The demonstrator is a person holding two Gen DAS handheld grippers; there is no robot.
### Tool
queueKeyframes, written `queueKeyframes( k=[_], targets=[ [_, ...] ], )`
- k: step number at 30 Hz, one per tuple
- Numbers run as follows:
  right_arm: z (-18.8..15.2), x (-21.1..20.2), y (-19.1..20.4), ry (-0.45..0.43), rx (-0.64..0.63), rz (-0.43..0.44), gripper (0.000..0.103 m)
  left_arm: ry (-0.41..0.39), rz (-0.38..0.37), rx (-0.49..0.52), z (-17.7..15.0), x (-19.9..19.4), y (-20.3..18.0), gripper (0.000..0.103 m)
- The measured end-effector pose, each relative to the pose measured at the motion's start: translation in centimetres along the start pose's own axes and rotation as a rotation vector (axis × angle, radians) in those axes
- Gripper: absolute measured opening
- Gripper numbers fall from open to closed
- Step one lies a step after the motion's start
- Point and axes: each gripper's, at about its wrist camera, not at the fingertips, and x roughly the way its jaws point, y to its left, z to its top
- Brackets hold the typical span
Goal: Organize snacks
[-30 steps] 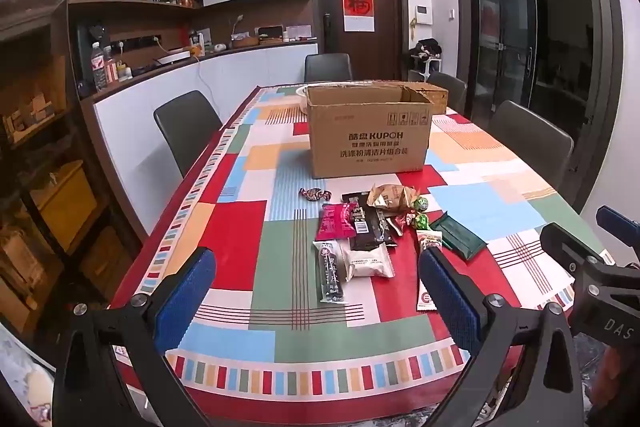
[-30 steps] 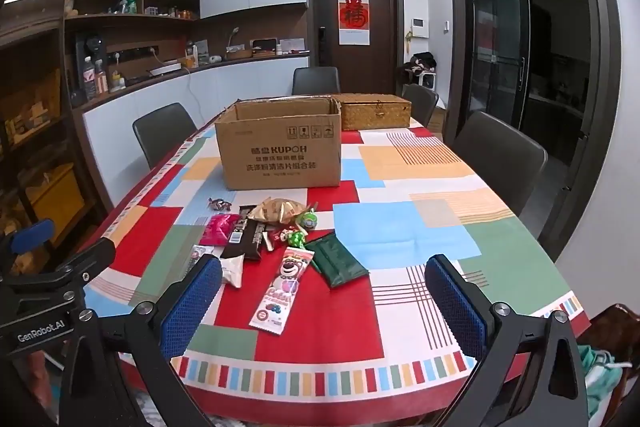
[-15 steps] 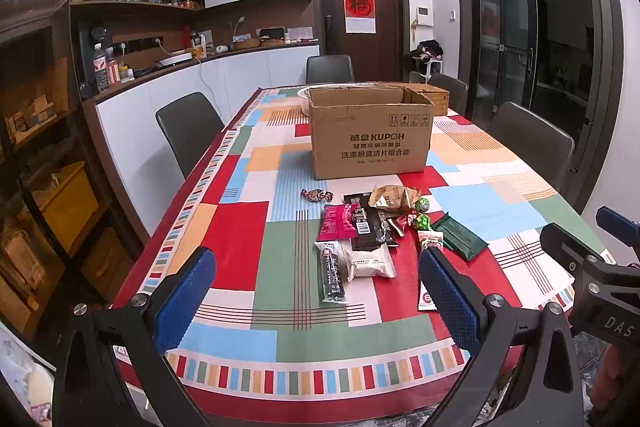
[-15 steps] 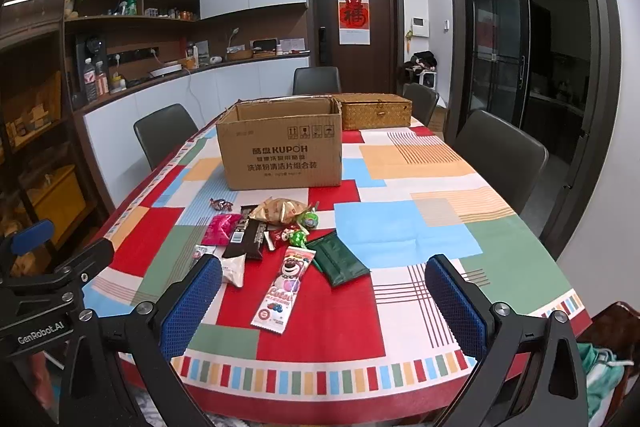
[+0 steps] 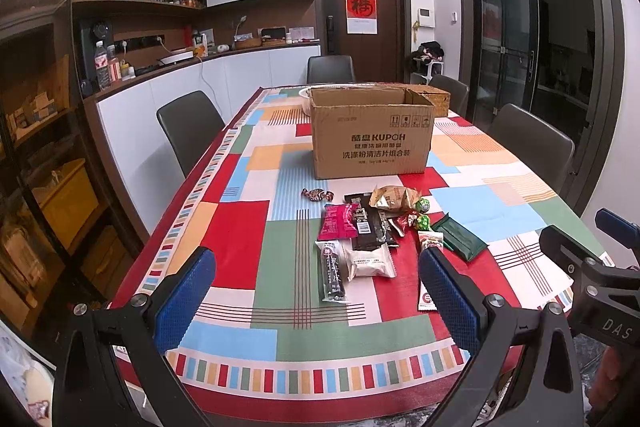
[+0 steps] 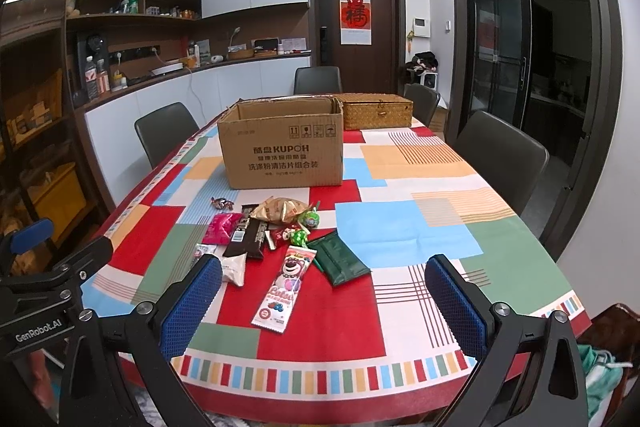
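Hovering over the near edge of the tabletop (image 5: pixel 240 227), the left hand-held gripper (image 5: pixel 316 303) and right hand-held gripper (image 6: pixel 324 303) are both gaping wide, holding nothing. The snacks (image 6: pixel 276 239) are lying clustered mid-table, just near of the open cardboard box (image 6: pixel 282 151).

Snack packets (image 6: pixel 276 239) clustered on the tablecloth (image 6: pixel 400 227), open cardboard box (image 6: pixel 282 147) behind them, wicker basket (image 6: pixel 376 111) behind the box's right corner, chairs (image 6: pixel 500 155) around.
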Motion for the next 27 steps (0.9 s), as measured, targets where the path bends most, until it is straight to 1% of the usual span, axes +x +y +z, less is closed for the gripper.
queueKeyframes(
  k=[27],
  targets=[
    [-0.21, 0.17, 0.09, 0.003, -0.003, 0.002, 0.103, -0.001, -0.002, -0.003, -0.04, -0.03, 0.21, 0.103]
  ],
)
